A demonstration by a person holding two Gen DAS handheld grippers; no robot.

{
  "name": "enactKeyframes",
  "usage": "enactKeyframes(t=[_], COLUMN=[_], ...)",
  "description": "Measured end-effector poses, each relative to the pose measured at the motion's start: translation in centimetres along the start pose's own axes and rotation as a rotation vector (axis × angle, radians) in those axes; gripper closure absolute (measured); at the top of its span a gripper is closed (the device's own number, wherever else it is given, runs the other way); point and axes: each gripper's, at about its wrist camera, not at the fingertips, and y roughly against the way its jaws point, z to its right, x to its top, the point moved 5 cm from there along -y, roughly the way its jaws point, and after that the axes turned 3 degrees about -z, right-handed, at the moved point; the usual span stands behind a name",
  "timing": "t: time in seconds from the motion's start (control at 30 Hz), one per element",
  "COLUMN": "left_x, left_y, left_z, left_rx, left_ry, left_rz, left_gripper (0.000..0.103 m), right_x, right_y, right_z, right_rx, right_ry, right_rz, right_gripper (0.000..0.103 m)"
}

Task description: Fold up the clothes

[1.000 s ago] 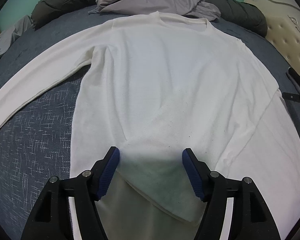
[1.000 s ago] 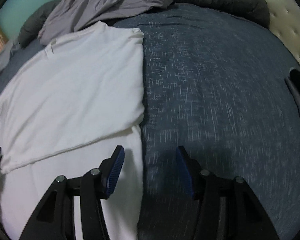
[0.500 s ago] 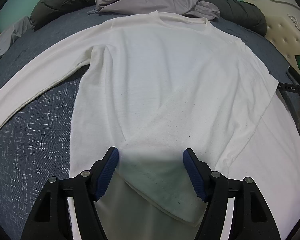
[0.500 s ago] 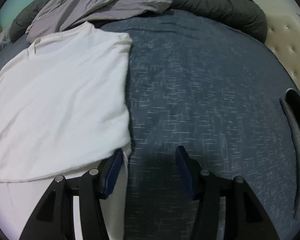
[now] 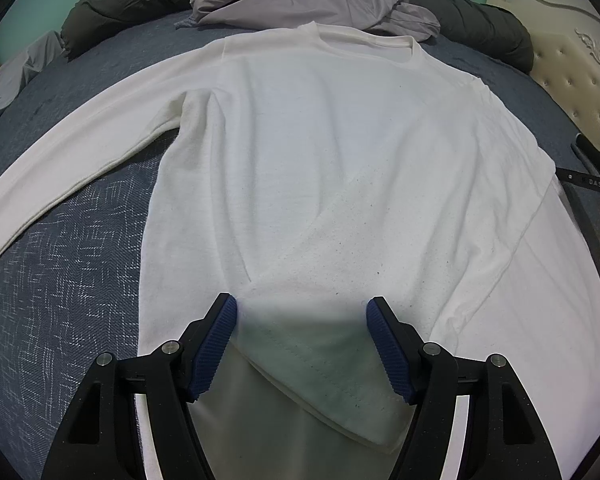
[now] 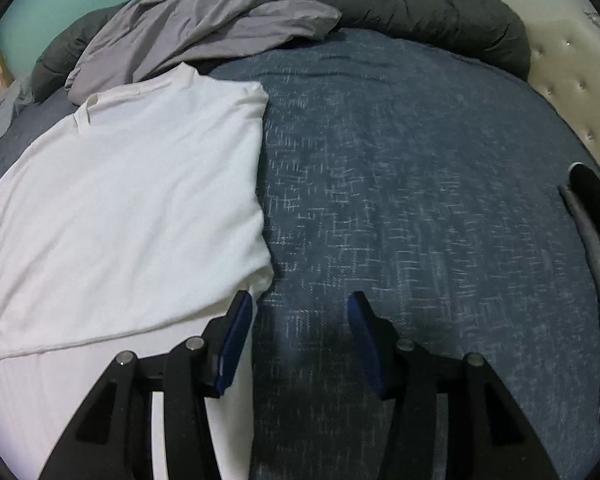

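Rightward off the white shirt (image 6: 132,208) the right tool (image 6: 300,336) has slid, narrowing on nothing, left tool (image 5: 300,340) gaping empty; next, fold the far-left sleeve (image 5: 80,152) in

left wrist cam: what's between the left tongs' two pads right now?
The white sweater: its folded-over sleeve cuff lies between the left tongs, pads not pressing it. Left wrist view shows this.

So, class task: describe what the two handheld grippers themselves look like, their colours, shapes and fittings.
Both match. The left gripper and right gripper each have two black, angular, cut-out arms with round silver bolts, ending in fingers faced with ribbed dark-blue pads. The right gripper's pads look flat and slim. No cables or sleeves show.
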Motion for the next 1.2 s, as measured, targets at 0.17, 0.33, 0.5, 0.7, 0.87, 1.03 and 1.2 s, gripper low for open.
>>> enactKeyframes(t=[0.17,0.33,0.5,0.7,0.87,1.03,1.2], left_x=[0.0,0.0,0.0,0.2,0.0,0.1,0.1], left_y=[0.0,0.0,0.0,-0.1,-0.1,-0.1,-0.1], left_z=[0.1,0.0,0.1,0.2,0.2,0.1,0.1], left_rx=[0.006,-0.002,0.000,-0.004,-0.005,-0.007,-0.005], left_ry=[-0.002,0.004,-0.002,-0.001,-0.003,-0.002,-0.004], left_rz=[0.000,0.001,0.000,0.000,0.002,0.001,0.001], left_gripper=[0.031,0.031,0.031,0.030,0.030,0.030,0.030], right_x=[-0.5,0.1,1.5,2.0,1.4,1.4,2.0], right_y=[-0.9,-2.7,-3.1,-3.0,-2.6,-2.1,-3.6], right_z=[-2.1,-1.5,-0.5,-0.4,-0.8,1.2,2.2], right_rx=[0.014,-0.015,-0.058,-0.099,-0.120,-0.113,-0.089], right_ry=[0.080,0.046,0.016,0.004,0.041,0.021,0.005], right_rz=[-0.047,-0.047,-0.014,0.000,0.028,0.065,0.059], right_gripper=[0.052,0.051,0.051,0.050,0.051,0.050,0.050])
